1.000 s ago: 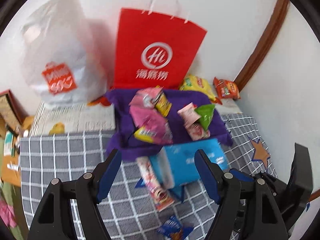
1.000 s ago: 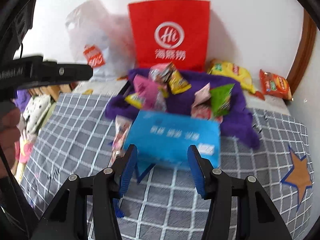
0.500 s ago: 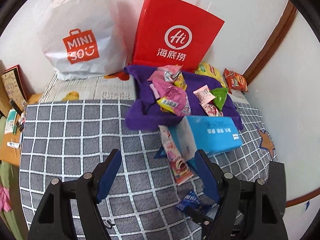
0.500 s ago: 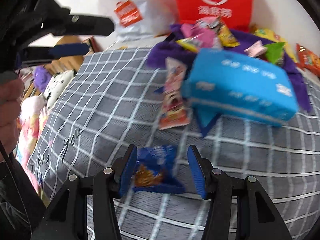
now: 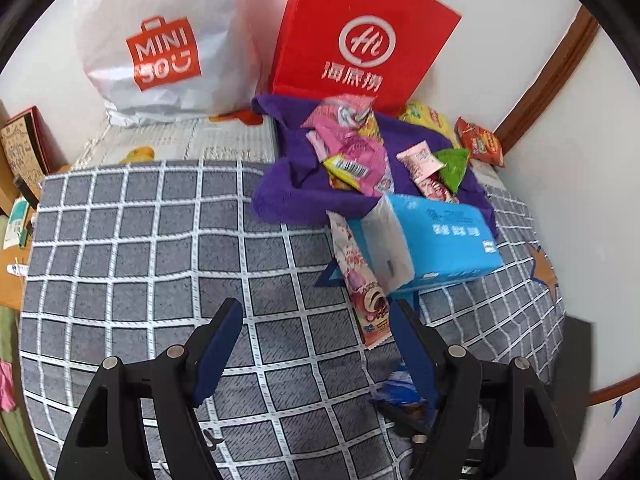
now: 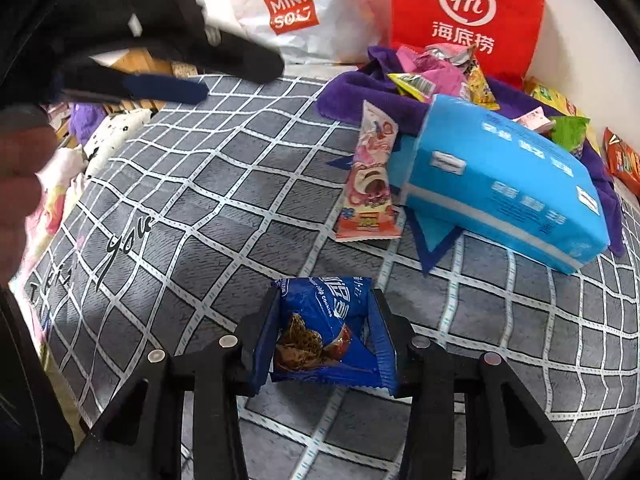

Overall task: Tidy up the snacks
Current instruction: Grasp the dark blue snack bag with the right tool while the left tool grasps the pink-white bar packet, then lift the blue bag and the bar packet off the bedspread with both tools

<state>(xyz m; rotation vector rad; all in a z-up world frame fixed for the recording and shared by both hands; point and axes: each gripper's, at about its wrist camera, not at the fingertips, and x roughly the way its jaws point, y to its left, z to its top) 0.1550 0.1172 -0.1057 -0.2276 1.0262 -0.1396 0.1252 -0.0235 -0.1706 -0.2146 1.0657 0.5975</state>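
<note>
My right gripper (image 6: pixel 326 320) has its jaws closed against both sides of a blue chocolate-chip cookie packet (image 6: pixel 324 328) lying on the grey checked blanket (image 6: pixel 192 216). The packet also shows in the left wrist view (image 5: pixel 398 394), partly hidden behind my right finger. My left gripper (image 5: pixel 316 344) is open and empty above the blanket. A pink snack packet (image 6: pixel 370 184) lies beside a blue tissue pack (image 6: pixel 504 184). Several snacks (image 5: pixel 356 152) lie piled on a purple cloth (image 5: pixel 288 192) behind them.
A red paper bag (image 5: pixel 360 40) and a white MINISO bag (image 5: pixel 160 48) stand against the back wall. Yellow (image 5: pixel 428 118) and orange (image 5: pixel 480 144) snack bags lie in the far right corner. The bed's left edge drops to clutter (image 5: pixel 16 216).
My right gripper has dropped from the tissue pack down to the blue cookie packet and closed on it. My left gripper has pulled back and risen, staying open.
</note>
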